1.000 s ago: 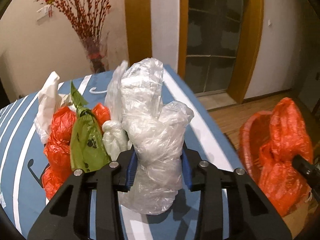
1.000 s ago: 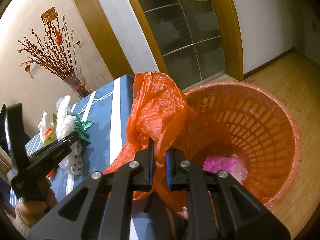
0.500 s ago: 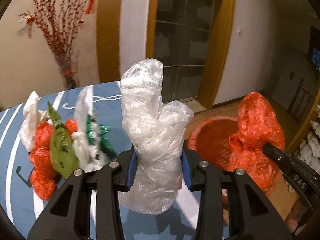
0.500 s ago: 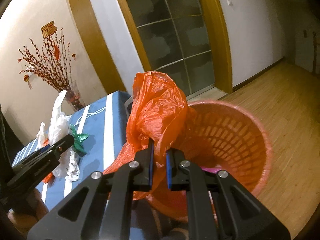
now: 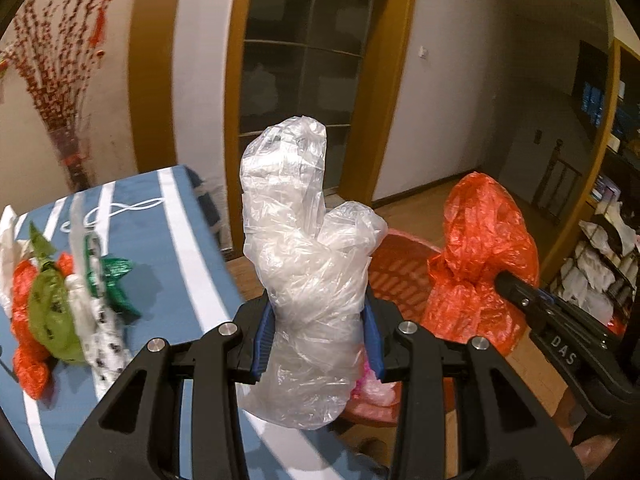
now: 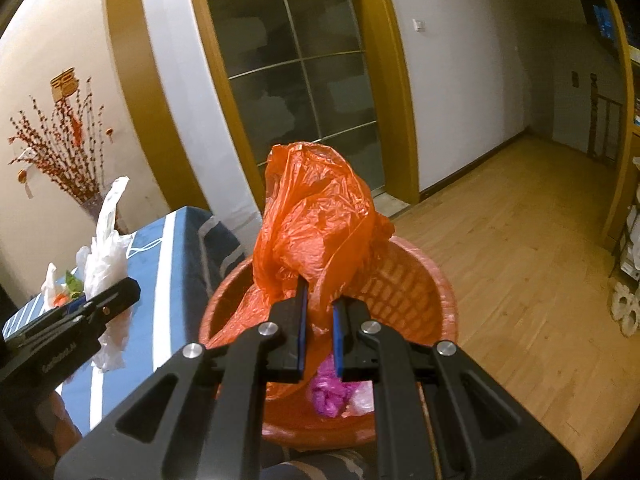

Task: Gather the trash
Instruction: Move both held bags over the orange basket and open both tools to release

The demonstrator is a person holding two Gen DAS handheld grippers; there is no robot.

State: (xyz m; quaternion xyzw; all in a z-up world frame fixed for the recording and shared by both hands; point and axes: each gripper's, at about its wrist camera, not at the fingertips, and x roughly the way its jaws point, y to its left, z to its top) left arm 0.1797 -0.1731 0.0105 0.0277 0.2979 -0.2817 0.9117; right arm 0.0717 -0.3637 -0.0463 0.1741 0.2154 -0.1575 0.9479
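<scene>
My left gripper [image 5: 318, 332] is shut on a crumpled clear plastic bag [image 5: 308, 248], held upright past the table's right edge, near the red basket [image 5: 394, 276]. My right gripper [image 6: 319, 320] is shut on an orange plastic bag [image 6: 316, 216], held over the red basket [image 6: 404, 280] on the floor. Pink and clear trash [image 6: 332, 392] lies inside the basket. In the left wrist view the orange bag [image 5: 480, 256] and the right gripper [image 5: 508, 286] show at the right. More bags, red [image 5: 26, 320], green [image 5: 52, 312] and white [image 5: 94, 320], lie on the blue striped table [image 5: 168, 248].
A vase of red branches [image 6: 64, 152] stands at the table's far end by the wall. A glass door with wooden frame [image 6: 300, 72] is behind the basket. Wooden floor [image 6: 520, 248] stretches right. Shelves with white items [image 5: 600, 260] stand at the far right.
Both grippers swung right and a little up with their bags. The clear bag has left the table top for its edge beside the basket; the orange bag now hangs over the basket.
</scene>
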